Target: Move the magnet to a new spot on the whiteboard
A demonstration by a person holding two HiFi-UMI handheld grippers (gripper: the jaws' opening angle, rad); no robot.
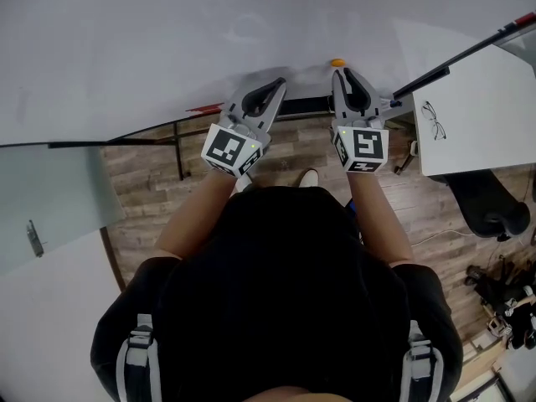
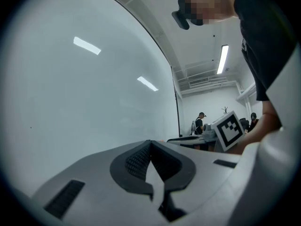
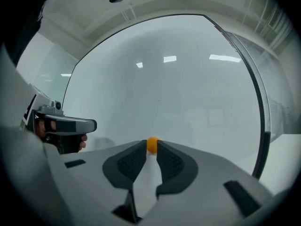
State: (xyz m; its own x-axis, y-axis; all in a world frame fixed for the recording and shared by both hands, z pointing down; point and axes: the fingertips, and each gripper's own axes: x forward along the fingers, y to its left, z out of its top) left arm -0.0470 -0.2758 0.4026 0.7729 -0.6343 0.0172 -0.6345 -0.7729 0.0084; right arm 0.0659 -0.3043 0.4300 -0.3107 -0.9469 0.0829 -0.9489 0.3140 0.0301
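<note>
I am holding my right tongs (image 1: pixel 343 74) level against the whiteboard (image 1: pixel 167 40), just right of the middle of the head view. Their jaws are standing partly apart, with the small orange magnet (image 3: pixel 152 144) sitting on the board right between their tips, not clamped as far as I can see. My left tongs (image 2: pixel 150 142) are pointing at the board just to the left, their jaws closed together on nothing.
</note>
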